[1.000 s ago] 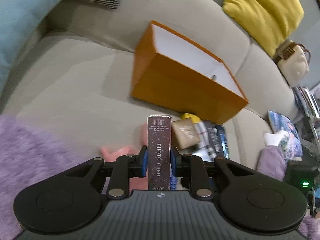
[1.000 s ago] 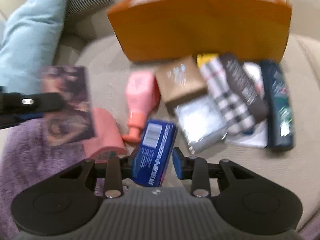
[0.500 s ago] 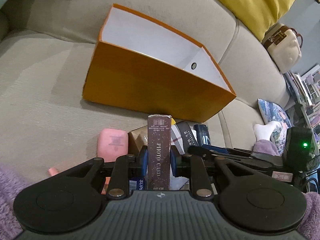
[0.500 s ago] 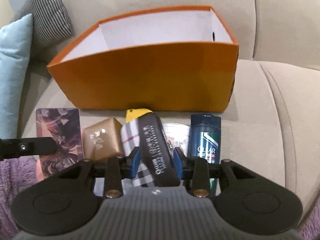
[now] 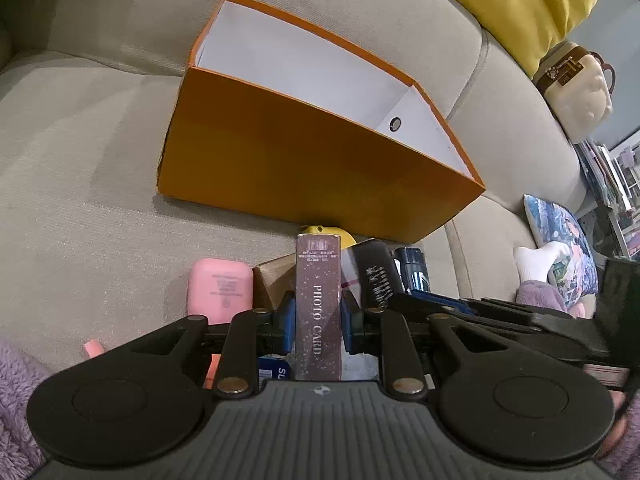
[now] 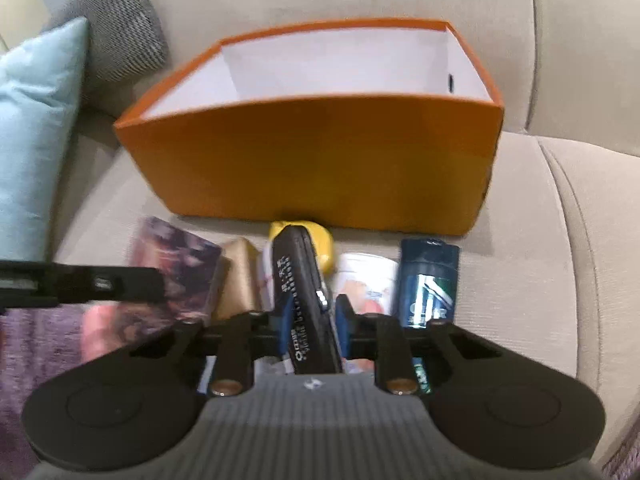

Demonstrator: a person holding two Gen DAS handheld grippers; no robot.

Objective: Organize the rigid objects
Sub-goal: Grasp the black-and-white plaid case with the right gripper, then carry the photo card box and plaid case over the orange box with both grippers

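An open orange box [image 5: 304,160] with a white inside stands on the beige sofa; it also shows in the right wrist view [image 6: 320,160]. My left gripper [image 5: 318,316] is shut on a dark photo card box [image 5: 319,300], held upright in front of the orange box. My right gripper [image 6: 308,316] is shut on a black tube [image 6: 304,292]. The left gripper [image 6: 80,284] and its photo card box [image 6: 176,272] show at the left of the right wrist view. Loose items lie before the orange box: a pink case [image 5: 220,292], a gold box [image 6: 240,276], a dark blue bottle [image 6: 428,280].
A yellow object [image 6: 320,240] sits against the orange box's front wall. A light blue cushion [image 6: 36,140] and a patterned grey cushion [image 6: 120,28] lie at the left. A yellow cushion [image 5: 512,4] and a cream bag [image 5: 576,92] are at the far right. Purple fleece [image 5: 16,400] lies near me.
Both grippers have moved closer to the orange box, each still holding its item. The right view is slightly blurred from motion.
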